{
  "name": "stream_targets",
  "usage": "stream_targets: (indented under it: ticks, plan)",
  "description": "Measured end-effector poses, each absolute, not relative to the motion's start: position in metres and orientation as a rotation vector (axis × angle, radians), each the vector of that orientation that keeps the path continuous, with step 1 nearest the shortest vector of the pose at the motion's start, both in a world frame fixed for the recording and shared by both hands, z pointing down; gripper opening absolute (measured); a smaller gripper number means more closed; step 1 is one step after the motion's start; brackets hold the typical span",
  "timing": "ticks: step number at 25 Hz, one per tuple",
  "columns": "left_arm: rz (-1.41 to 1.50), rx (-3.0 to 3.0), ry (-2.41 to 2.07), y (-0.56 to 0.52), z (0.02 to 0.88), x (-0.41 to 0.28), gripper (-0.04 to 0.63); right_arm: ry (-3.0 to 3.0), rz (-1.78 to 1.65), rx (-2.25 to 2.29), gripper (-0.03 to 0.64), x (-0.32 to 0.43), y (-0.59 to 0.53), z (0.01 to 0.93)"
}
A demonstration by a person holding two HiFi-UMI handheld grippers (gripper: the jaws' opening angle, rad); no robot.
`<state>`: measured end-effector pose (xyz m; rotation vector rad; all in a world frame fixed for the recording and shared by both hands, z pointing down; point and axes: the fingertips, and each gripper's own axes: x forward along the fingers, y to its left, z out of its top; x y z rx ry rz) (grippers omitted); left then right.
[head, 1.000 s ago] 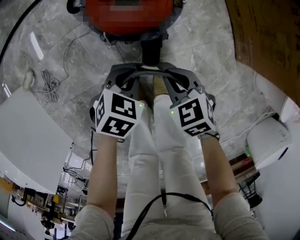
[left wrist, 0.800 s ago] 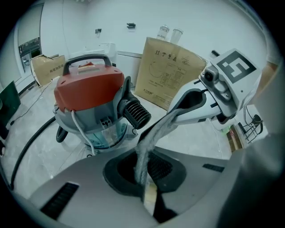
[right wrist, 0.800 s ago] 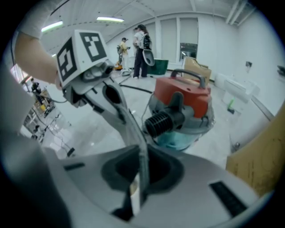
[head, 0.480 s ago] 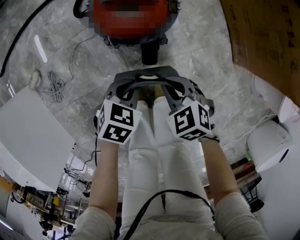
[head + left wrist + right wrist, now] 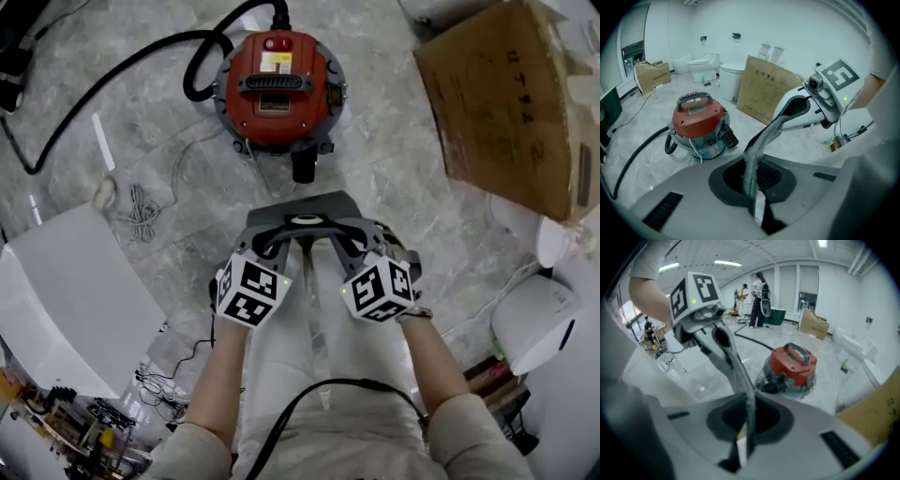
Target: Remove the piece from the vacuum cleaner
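The red canister vacuum cleaner (image 5: 277, 86) stands on the marble floor, its black inlet port (image 5: 302, 169) facing me. A flat grey piece (image 5: 305, 217) with a dark ringed opening hangs between the two grippers, a short gap away from the port. My left gripper (image 5: 281, 236) and right gripper (image 5: 332, 236) are both shut on it from either side. In the left gripper view the piece (image 5: 751, 171) runs edge-on from my jaws up to the right gripper (image 5: 806, 110), with the vacuum (image 5: 699, 124) behind. The right gripper view shows the same piece (image 5: 749, 408) edge-on.
A black hose (image 5: 141, 54) curls off the vacuum to the left. A cardboard box (image 5: 511, 103) stands at the right, a white panel (image 5: 66, 300) at the left, a white appliance (image 5: 534, 323) at lower right. A coiled cable (image 5: 141, 214) lies on the floor. People (image 5: 757, 291) stand far behind.
Both grippers have drawn back toward me with the grey piece. It was up against the vacuum's black port; now a gap of floor lies between them.
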<state>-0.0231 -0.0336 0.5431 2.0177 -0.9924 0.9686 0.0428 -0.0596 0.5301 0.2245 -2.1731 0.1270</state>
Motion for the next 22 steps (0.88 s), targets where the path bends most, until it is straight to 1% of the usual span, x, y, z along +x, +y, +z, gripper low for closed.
stream_targets:
  ticks: [4,10,22]
  plan:
    - [0.988,2.050,-0.991,-0.029,0.499,-0.021,0.032,-2.177,0.151,0.206,0.029,0.043,-0.057,0.488]
    - [0.931,2.056,-0.992,-0.017,0.434,-0.019,0.032,-2.186,0.160,0.155,0.029,0.045,-0.041,0.422]
    - [0.816,2.090,-1.052,-0.016,0.341,-0.012,0.034,-2.210,0.141,0.086,0.029,0.055,-0.034,0.334]
